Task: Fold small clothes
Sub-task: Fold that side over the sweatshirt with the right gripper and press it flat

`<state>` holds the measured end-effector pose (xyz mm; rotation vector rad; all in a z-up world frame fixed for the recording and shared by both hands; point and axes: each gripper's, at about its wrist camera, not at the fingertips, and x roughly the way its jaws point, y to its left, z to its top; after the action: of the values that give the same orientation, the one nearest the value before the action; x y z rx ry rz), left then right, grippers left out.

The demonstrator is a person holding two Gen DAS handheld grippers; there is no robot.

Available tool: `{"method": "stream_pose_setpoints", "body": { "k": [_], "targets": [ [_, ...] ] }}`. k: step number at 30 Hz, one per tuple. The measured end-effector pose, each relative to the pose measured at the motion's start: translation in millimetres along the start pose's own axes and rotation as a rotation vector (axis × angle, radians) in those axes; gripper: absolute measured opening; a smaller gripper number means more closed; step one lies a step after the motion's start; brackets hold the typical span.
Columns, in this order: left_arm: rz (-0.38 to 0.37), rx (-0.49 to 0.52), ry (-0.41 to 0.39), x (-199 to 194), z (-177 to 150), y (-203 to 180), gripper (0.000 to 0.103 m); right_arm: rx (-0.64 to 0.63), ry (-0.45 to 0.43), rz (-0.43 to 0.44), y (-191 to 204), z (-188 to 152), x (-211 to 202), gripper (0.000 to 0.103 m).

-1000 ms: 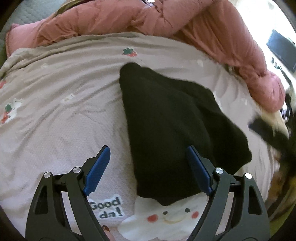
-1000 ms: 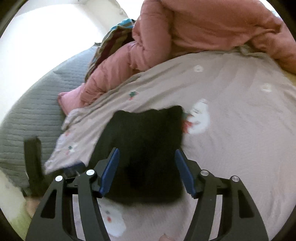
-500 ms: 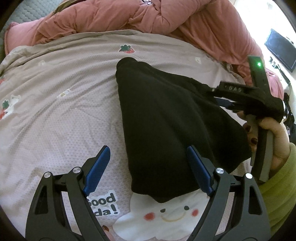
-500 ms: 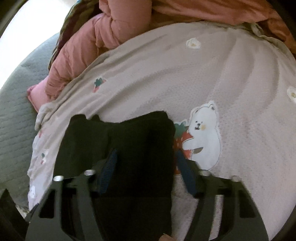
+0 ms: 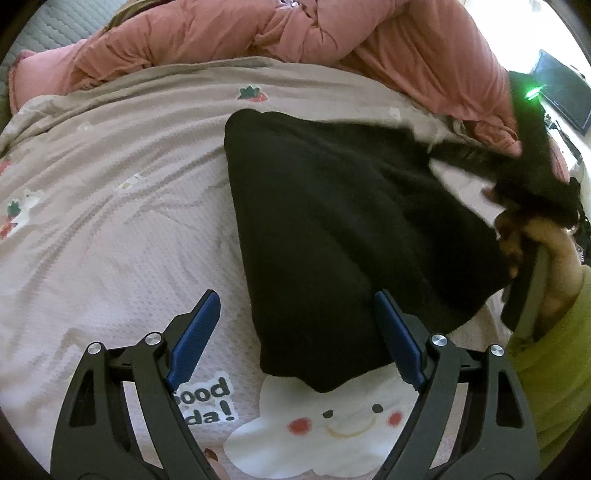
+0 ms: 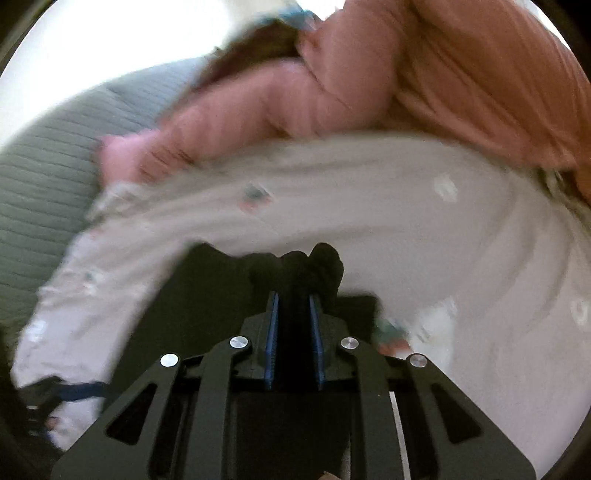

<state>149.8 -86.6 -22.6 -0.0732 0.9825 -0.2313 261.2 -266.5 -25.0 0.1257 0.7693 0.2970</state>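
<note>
A: Left wrist view first: what is lying ahead of the left tool [image 5: 293,332]?

B: A black garment [image 5: 343,236], soft and matte like fleece or knit, is spreading in a rough wedge on the bed. Its near rounded corner is sitting between the two blue ribbed fingers [image 5: 194,336], but those are standing wide apart and gripping nothing; the cloth is only passing the inner side of the one nearer the other tool.

A: And what is it resting on?

B: A pale pinkish-grey bedspread [image 5: 110,206] with a fine dotted weave, printed with strawberries, small bears and a smiling white cloud [image 5: 332,428] just in front of the tool. Beyond the garment, a puffy pink quilt [image 5: 332,33] is bunching up in thick folds.

A: Any containers anywhere?

B: I am seeing none in either view.

A: Where is the right tool [image 6: 293,325]?

B: In the left wrist view the right tool is showing off to the far side, blurred, with a hand [image 5: 546,258] in a yellow-green sleeve [image 5: 554,369] holding its grip. In the right wrist view its jaws are standing narrow, having just been closing, and they are pinching a bunched black fold of the garment [image 6: 314,266] that is bulging out past the tips.

A: What is around that tool?

B: More black cloth is lying under and beside it; farther off are the pale bedspread [image 6: 406,229], the pink quilt [image 6: 443,74], and a grey quilted surface [image 6: 44,166] off to one side. This whole view is motion-blurred.
</note>
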Motion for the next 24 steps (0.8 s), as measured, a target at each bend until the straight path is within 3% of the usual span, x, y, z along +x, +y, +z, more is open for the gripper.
{"method": "stream_pose_setpoints", "body": {
  "k": [2,4,6,12,17,24],
  "targets": [
    [-0.006,0.000,0.009,3.4,-1.6,0.4,0.079,0.055,0.057,-0.024,-14.0,-11.3,15.5,0.017],
    [-0.009,-0.003,0.012,4.6,-2.8,1.0,0.079,0.079,0.047,-0.037,-21.6,-20.1,17.5,0.021],
    [-0.005,-0.002,0.012,3.9,-3.2,1.7,0.079,0.086,0.037,-0.078,-19.9,-20.8,10.4,0.041],
    [-0.003,-0.001,0.003,0.9,-4.8,3.6,0.079,0.104,-0.080,0.024,-11.1,-31.3,-43.3,0.045],
    [0.000,0.001,-0.001,-0.4,-5.8,3.6,0.079,0.052,-0.078,0.123,6.4,-54.3,-70.5,0.052],
    [0.008,0.007,-0.009,-4.9,-6.7,2.4,0.079,0.037,-0.037,0.150,20.0,-73.1,-75.5,0.058]
  ]
}}
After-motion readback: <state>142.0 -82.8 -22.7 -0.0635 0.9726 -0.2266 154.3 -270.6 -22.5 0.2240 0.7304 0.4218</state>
